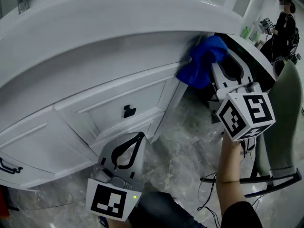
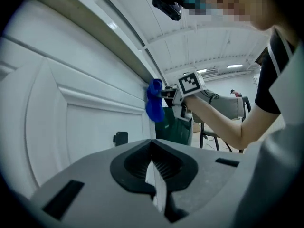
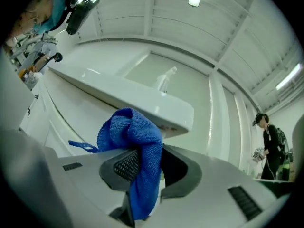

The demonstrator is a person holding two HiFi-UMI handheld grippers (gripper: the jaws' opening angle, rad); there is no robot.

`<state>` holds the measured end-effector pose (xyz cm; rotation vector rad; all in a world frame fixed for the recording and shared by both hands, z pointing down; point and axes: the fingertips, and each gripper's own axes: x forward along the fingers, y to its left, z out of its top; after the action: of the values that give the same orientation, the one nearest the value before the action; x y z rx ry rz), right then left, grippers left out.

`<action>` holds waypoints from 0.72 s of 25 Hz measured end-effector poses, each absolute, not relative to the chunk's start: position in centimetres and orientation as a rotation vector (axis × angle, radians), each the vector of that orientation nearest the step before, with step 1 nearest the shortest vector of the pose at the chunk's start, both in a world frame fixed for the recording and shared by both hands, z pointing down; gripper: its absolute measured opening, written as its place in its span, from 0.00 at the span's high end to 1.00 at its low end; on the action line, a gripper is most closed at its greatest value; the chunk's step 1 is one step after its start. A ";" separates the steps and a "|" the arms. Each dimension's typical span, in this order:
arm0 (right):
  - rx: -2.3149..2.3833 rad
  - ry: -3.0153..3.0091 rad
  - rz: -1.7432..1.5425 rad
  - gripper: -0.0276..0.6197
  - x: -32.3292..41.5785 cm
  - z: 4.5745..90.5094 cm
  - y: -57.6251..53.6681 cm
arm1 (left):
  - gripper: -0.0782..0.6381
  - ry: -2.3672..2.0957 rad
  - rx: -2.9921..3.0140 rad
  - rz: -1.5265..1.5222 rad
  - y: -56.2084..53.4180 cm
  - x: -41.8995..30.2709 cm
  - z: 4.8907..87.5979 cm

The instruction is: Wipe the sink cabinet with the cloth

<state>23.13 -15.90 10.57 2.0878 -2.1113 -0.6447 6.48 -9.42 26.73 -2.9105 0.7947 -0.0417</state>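
- Right gripper (image 1: 223, 72) is raised to the upper right corner of the sink cabinet (image 1: 118, 96). Its jaws are clamped on a blue cloth (image 1: 204, 61).
- In the right gripper view, the cloth (image 3: 137, 141) is bunched above the jaws, with one fold hanging down between the pads. Right gripper (image 3: 142, 163) is tight on it.
- The cloth sits against the cabinet front at its corner, just under the overhanging white sink rim (image 1: 123, 13). Contact looks likely but can't be confirmed.
- Left gripper (image 1: 127, 151) is held low, near the cabinet's lower drawers and well apart from the cloth.
- In the left gripper view, the left gripper (image 2: 154, 170) has its jaws together with nothing between them.
- A black knob (image 1: 128, 111) is on the drawer front, between the two grippers in the head view. It also shows in the left gripper view (image 2: 120, 138).
- A bare forearm (image 1: 228, 167) runs up to the right gripper's marker cube (image 1: 246, 110).
- The floor (image 1: 190, 146) is marble-pattern, with a grey-green chair (image 1: 282, 108) at right.
- Another person (image 1: 285, 20) stands in the far right background.
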 end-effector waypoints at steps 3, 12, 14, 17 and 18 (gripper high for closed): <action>2.129 -2.062 -0.706 0.78 23.1 8.6 -16.0 | 0.89 0.836 -2.963 -0.015 -9.8 5.8 27.2; 2.227 -1.969 -0.823 0.78 23.1 9.0 -16.1 | 0.89 0.849 -3.056 0.092 -9.9 5.4 27.1; 2.223 -1.956 -0.829 0.78 23.0 9.1 -16.1 | 0.89 0.835 -3.061 0.089 -9.9 5.7 27.2; 2.210 -1.966 -0.814 0.78 23.1 9.5 -16.2 | 0.89 0.843 -3.077 0.104 -10.1 5.6 27.3; 2.207 -1.969 -0.810 0.78 23.1 9.7 -16.2 | 0.89 0.850 -3.080 0.105 -10.2 5.5 27.3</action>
<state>23.11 -16.21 9.65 2.2070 -1.9693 -0.8105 5.47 -10.18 27.33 -3.0801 0.8495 0.1053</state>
